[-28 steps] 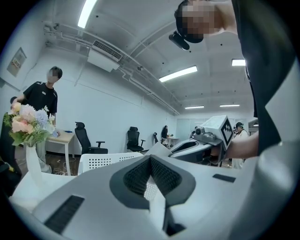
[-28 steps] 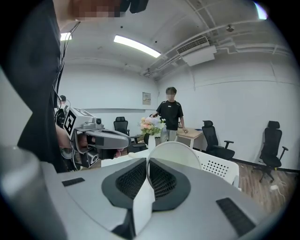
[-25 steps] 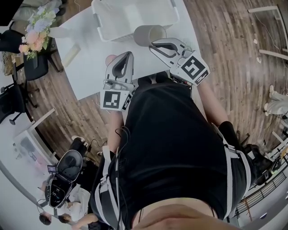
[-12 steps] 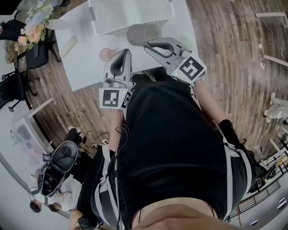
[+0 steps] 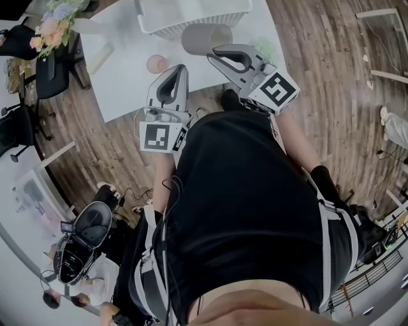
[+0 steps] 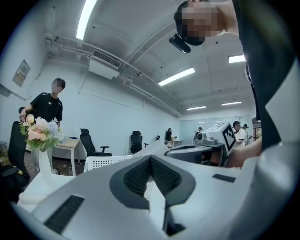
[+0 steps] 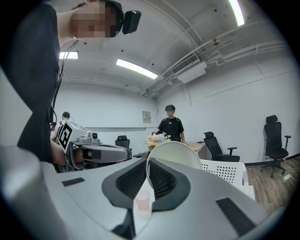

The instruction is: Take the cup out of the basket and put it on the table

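the white tabletop [image 5: 127, 86] is seen at the top of the head view, and the white perforated plastic basket [image 5: 191, 19] stands at its far side. the 2 tools are held over the near part of the tabletop.

the right tool [image 5: 215, 49] is clenched on the rim of the tall grey cylindrical cup [image 5: 204, 38]. in the right gripper view the cup wall is pinched between the 2 pads and the round mouth is turned towards the camera. the cup is therefore carried on its side, not upright. it is placed just in front of the basket's near wall, outside it as far as can be judged. whether it touches the tabletop cannot be told.

the left tool [image 5: 177, 69] is shut with nothing between its jaws and is held beside the right one, apart from the cup. a small pink translucent cup [image 5: 157, 63] stands on the tabletop near the left tool's tip, untouched.

the 1st half of the task is judged done, since the cup is out of the basket. the cup is yet to be turned upright, set down on a bare part of the tabletop and released.
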A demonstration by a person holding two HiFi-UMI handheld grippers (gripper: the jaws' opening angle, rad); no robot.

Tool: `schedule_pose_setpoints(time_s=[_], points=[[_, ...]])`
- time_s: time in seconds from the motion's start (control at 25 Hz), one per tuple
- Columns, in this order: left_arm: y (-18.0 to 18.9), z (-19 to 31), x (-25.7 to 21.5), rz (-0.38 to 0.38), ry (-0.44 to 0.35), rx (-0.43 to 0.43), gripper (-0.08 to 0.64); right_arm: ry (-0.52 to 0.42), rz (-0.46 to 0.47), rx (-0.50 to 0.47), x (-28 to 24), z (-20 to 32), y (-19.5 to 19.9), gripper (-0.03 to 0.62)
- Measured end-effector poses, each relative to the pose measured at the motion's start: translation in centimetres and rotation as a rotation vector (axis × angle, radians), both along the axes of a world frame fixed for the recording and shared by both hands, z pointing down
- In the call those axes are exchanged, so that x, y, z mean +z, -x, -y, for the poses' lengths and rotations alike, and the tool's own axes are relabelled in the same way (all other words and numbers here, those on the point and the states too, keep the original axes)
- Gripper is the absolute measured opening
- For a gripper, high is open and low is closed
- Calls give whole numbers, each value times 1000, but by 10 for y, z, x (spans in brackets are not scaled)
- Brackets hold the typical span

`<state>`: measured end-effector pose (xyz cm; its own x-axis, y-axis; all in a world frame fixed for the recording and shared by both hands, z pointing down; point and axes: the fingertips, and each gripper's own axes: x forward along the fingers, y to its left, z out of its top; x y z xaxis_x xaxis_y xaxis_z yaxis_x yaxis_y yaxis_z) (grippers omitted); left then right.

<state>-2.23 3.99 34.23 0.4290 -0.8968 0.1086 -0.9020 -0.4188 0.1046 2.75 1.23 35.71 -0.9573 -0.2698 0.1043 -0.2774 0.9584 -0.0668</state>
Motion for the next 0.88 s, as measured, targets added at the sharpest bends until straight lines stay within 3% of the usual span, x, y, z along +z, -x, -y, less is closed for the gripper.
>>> schedule_pose_setpoints(time_s=[0.48, 0.88], points=[[28, -82, -2, -39, -14, 95, 21, -23, 22, 66, -19, -83, 28, 35], [20, -82, -6, -39, -12, 34, 21, -35, 60, 66, -35, -85, 16, 35]])
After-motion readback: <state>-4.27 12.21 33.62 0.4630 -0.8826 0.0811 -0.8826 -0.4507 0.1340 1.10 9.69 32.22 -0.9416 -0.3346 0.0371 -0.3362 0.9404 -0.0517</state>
